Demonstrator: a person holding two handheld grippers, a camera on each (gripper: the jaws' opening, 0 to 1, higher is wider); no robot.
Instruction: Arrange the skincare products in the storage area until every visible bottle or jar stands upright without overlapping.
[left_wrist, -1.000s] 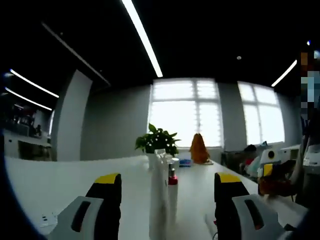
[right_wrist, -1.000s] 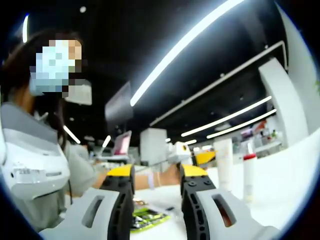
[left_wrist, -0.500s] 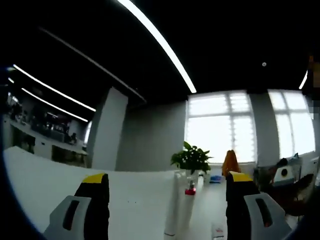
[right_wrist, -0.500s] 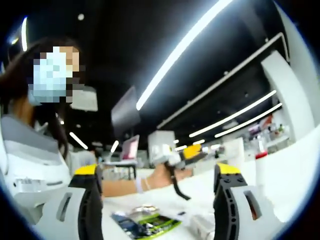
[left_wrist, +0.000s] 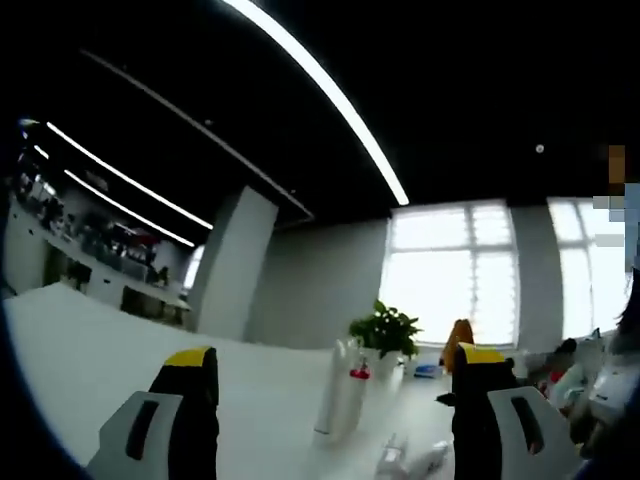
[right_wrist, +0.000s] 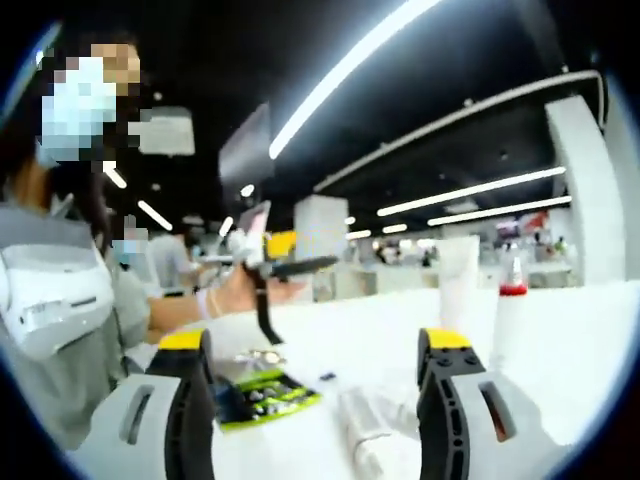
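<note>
Widened since a second ago, the right gripper (right_wrist: 312, 345) is held spread like the left gripper (left_wrist: 335, 360), while a white tube (right_wrist: 457, 285) and red-capped bottle (right_wrist: 510, 315) stand upright on the white table (right_wrist: 590, 340).

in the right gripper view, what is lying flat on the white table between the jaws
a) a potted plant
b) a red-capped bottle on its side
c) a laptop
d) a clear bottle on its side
d: a clear bottle lies on its side on the white table between the open jaws of the right gripper, while the red-capped bottle stands upright further back beside a tall white tube.
</note>
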